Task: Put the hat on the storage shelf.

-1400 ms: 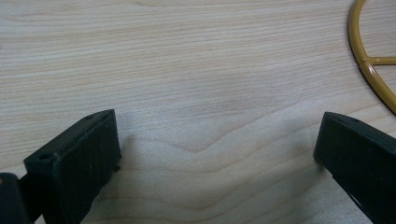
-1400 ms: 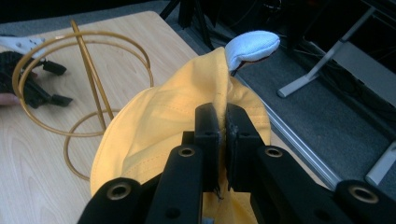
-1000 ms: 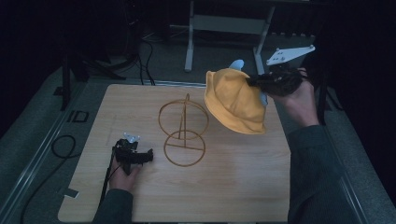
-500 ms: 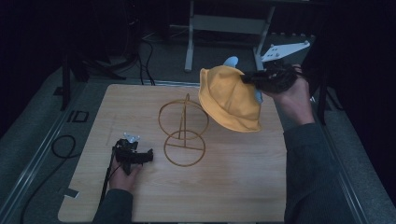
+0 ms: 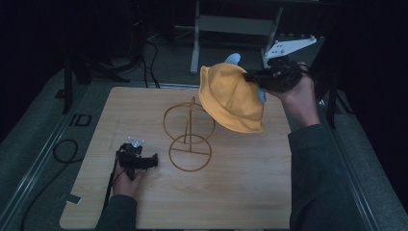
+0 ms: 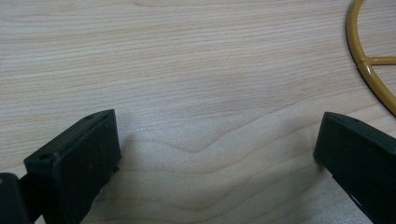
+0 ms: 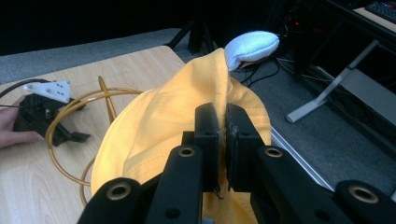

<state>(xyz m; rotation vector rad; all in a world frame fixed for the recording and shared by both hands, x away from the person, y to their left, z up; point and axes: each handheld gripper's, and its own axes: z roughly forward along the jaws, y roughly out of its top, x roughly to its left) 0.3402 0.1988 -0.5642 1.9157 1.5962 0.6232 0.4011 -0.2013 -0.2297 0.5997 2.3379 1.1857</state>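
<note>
- The yellow bucket hat [image 5: 232,98] is held in the air at about 1 o'clock from the wire hat stand [image 5: 189,137], near its upper ring but apart from it; it is judged that the hat is being carried there to be hung on the stand.
- The right gripper [image 7: 223,122] is closed tight on a fold of the hat's fabric, so the cloth is pinched between the two jaws and the rest hangs down freely below the grip.
- The fold is gripped near the edge of the hat, probably so that the hollow inside stays open for the top of the stand.
- The left gripper [image 5: 144,161] is rested on the wooden table [image 5: 240,192] at about 9 o'clock from the base ring of the stand; its jaws are spread wide and nothing is held between them, only bare wood is seen there.
- It is judged that the left gripper is kept low and close in order to steady the light stand if needed.
- A white padded piece [image 7: 251,46] is seen at the top of the hat; what it is cannot be told.
- The far side of the hat is hidden by its own fabric.
- In the left gripper view the stand is cut off at the right edge, and only part of its base ring is seen.
- The background beyond the table is dark and hard to make out.
</note>
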